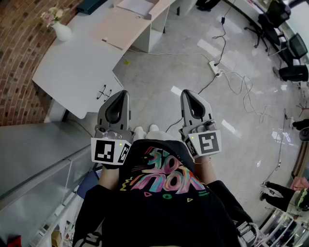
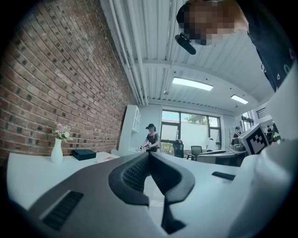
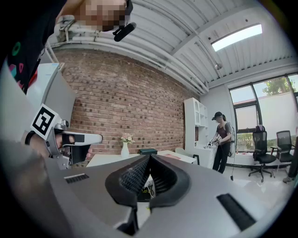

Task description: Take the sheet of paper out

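I hold both grippers level in front of my chest, over the floor. My left gripper (image 1: pixel 124 93) is shut with nothing between its jaws; in the left gripper view its pads (image 2: pixel 139 169) meet at the tip. My right gripper (image 1: pixel 186 92) is shut and empty too, its pads (image 3: pixel 135 176) pressed together. Far ahead, a white sheet of paper (image 1: pixel 136 6) lies on a pale pink desk top (image 1: pixel 126 28), well away from both grippers. A white table (image 1: pixel 77 67) stands between me and that desk.
A white vase with flowers (image 1: pixel 61 30) and a dark box (image 1: pixel 91 5) stand on the white table by the brick wall. Cables and a power strip (image 1: pixel 215 68) lie on the floor ahead. Office chairs (image 1: pixel 285 29) stand far right. Another person (image 3: pixel 222 144) stands by a white shelf.
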`<state>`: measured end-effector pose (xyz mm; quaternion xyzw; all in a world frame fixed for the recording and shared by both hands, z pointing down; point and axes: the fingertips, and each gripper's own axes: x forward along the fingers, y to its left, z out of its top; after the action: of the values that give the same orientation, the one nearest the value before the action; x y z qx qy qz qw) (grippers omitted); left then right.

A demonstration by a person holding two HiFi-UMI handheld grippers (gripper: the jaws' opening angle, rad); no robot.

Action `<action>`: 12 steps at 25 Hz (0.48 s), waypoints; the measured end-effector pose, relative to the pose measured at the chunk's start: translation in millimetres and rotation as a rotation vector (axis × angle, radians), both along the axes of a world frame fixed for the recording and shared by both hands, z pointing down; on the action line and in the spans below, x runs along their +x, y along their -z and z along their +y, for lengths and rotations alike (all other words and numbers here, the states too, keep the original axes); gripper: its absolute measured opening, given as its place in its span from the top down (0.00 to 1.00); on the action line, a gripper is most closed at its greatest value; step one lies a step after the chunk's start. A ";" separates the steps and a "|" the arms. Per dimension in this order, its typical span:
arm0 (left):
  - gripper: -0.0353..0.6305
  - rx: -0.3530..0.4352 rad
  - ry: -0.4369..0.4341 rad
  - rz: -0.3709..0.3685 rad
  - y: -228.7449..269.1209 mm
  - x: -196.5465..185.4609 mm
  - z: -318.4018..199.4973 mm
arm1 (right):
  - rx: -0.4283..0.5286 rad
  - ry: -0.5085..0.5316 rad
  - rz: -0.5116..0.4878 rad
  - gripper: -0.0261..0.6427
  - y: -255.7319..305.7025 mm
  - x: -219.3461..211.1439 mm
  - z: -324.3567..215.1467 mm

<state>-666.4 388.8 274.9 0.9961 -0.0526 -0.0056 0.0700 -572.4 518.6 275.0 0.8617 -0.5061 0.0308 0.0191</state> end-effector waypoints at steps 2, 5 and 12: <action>0.91 -0.002 0.002 0.001 -0.2 4.3 -0.5 | -0.005 0.004 -0.001 0.93 -2.4 3.4 0.6; 0.91 -0.004 0.005 -0.005 -1.4 12.3 2.1 | 0.005 0.001 -0.010 0.93 -3.1 11.0 4.0; 0.91 -0.001 0.017 -0.007 -3.2 45.6 15.5 | 0.006 -0.002 -0.029 0.93 -9.4 45.1 22.5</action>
<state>-620.7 404.3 278.1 0.9956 -0.0616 -0.0029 0.0702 -527.3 541.1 284.4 0.8617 -0.5057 0.0420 0.0090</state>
